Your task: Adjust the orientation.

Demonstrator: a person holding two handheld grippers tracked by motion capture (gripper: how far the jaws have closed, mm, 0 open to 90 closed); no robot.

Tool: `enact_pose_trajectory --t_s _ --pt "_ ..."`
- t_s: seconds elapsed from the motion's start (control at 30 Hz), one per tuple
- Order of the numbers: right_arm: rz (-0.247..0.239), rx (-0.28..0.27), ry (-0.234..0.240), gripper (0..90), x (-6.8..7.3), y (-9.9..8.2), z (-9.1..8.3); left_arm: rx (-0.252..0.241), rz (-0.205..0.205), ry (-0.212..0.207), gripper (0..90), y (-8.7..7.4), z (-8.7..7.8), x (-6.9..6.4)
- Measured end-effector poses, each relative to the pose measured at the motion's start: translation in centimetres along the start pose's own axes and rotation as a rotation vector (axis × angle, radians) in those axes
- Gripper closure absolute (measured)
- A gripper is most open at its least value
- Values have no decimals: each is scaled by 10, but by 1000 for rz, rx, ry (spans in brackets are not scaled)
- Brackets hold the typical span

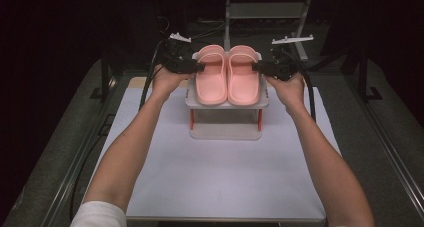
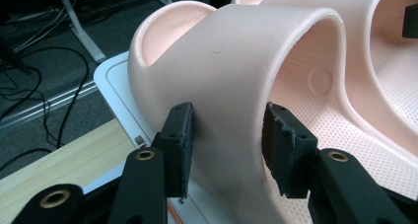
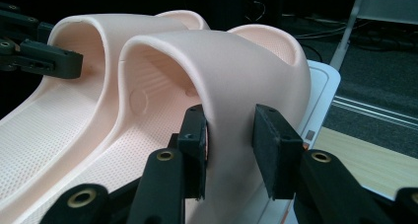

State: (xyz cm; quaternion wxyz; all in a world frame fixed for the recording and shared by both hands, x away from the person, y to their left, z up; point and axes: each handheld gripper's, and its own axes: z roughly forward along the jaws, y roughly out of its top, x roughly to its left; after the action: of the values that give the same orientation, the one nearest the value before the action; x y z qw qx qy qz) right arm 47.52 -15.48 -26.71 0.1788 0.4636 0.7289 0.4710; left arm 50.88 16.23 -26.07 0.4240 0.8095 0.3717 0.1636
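while both fingers stand slightly apart, each pink slipper's (image 1: 227, 76) strap between them, unpinched, on the white rack (image 1: 226, 103).

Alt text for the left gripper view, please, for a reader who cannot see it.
The left gripper straddles the strap of a pink slipper, one black finger on each side, a sliver of gap showing at each pad. The slipper sits on a white stand, its twin alongside.
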Motion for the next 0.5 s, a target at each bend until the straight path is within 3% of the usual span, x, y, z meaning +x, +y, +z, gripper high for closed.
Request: enact_pose_trajectory --t_s 0.23,0.5 --pt "8 -3 9 628 -2 -2 0 2 5 1 506 0 1 -2" --pt "14 -11 30 599 -5 -8 -1 -32 -7 -8 474 2 -3 -1"
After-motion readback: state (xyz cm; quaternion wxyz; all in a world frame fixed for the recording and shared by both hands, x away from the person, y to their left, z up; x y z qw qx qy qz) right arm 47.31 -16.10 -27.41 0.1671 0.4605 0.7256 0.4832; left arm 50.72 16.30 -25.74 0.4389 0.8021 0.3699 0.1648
